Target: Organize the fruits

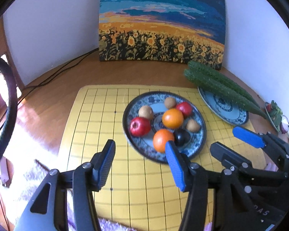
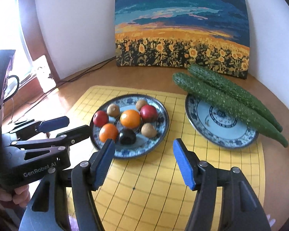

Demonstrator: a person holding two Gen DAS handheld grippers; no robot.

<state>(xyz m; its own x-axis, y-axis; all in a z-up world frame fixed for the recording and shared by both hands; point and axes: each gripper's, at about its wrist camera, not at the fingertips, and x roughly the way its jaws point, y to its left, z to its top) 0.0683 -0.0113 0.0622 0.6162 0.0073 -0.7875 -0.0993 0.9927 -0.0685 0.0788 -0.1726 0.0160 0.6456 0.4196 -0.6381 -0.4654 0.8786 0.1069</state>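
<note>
A blue-patterned plate (image 1: 199, 140) (image 2: 160, 127) on the yellow grid mat holds two oranges (image 1: 172, 118) (image 2: 130, 118), two red fruits (image 1: 140, 126) (image 2: 148, 113), three small brown fruits (image 1: 146, 112) (image 2: 113, 110) and a dark fruit (image 1: 181, 137) (image 2: 127, 136). A second plate (image 1: 223, 109) (image 2: 217, 127) to the right carries two cucumbers (image 1: 219, 85) (image 2: 229, 100). My left gripper (image 1: 140, 150) (image 2: 73, 124) is open and empty just before the fruit plate. My right gripper (image 2: 142, 150) (image 1: 227, 138) is open and empty between the plates.
A sunflower painting (image 1: 161, 25) (image 2: 181, 28) leans on the wall behind. Black cables (image 1: 54, 77) run along the wooden table at the left. A small dish with salad (image 1: 275, 113) sits at the far right edge. A fluffy cloth (image 1: 28, 184) lies at the near left.
</note>
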